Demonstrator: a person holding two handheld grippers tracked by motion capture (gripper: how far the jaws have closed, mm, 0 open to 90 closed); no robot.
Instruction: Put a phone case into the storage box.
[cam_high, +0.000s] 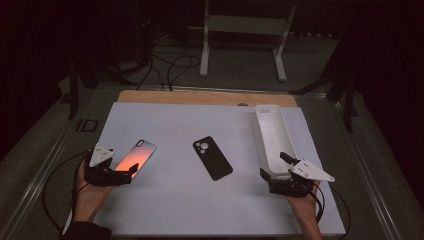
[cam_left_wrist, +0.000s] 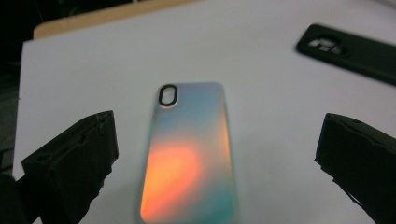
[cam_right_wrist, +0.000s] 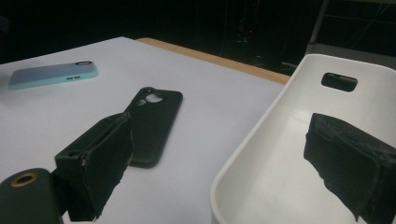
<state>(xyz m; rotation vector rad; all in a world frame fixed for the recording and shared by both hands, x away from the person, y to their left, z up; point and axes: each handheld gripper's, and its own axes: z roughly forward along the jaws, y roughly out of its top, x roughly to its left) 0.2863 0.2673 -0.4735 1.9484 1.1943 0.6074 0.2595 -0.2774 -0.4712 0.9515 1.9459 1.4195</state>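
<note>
White board (cam_high: 175, 200) on wooden tabletop (cam_high: 200, 96); black phone case (cam_high: 212, 157) lying flat mid-board; beyond the table, white frame stand (cam_high: 243, 25), dark cables (cam_high: 170, 65) on grey floor (cam_high: 240, 75).

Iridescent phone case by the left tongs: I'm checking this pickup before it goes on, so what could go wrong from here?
1. The iridescent phone case lies flat on the white table between the open left tongs; a thin, glossy case may slip out of a side squeeze.
2. The right tongs straddle the white tray's near wall; closing or lifting could tip or drag it.
3. The black phone case lies between them and might get knocked.
</note>
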